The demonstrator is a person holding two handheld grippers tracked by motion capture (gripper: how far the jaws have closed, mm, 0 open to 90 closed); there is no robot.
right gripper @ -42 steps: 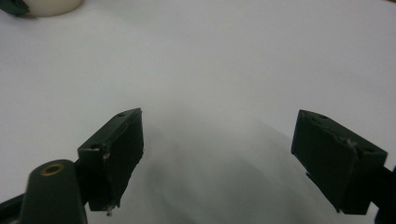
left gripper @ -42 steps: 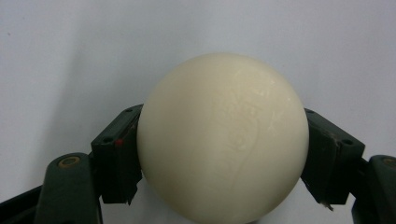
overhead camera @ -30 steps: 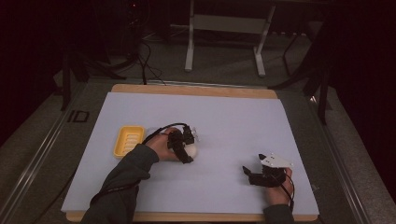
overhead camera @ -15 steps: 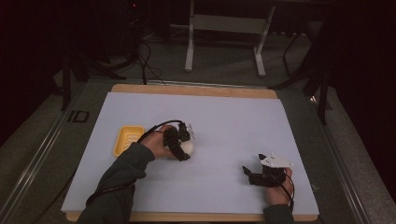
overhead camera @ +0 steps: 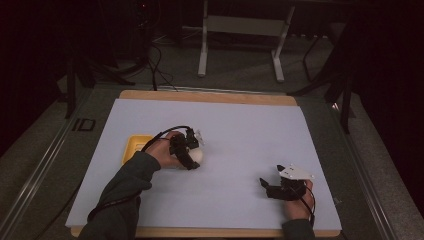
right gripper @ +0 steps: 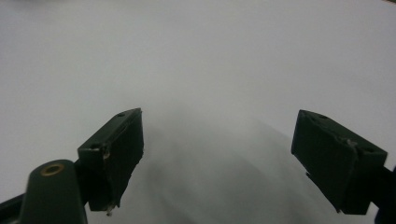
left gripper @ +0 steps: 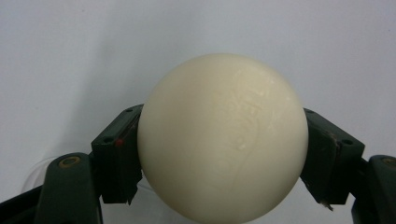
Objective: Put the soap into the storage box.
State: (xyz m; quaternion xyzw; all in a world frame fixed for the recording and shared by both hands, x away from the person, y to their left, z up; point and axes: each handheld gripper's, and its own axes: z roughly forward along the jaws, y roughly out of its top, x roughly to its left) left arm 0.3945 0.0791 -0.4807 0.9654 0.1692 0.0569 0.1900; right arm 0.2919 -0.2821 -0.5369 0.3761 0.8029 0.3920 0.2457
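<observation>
Item: one cream ball [left gripper: 222, 137], round, so we record no long axis and no heading; faint raised lettering on its surface faces the left gripper view's camera. We see it clamped in the left gripper [left gripper: 219, 154], a jaw pressed against each side. In the high view the ball [overhead camera: 195, 155] sits left of the desk's middle, just beside a yellow tray [overhead camera: 134, 147] that lies toward the left edge.

The right gripper [right gripper: 219, 154] has its jaws spread wide with nothing between them, above bare white sheet. In the high view it [overhead camera: 272, 188] rests near the front right corner.

The white sheet [overhead camera: 240, 130] covers the desk nearly to its wooden rim [overhead camera: 210, 96]. We note open surface across the far half and between the two grippers.
</observation>
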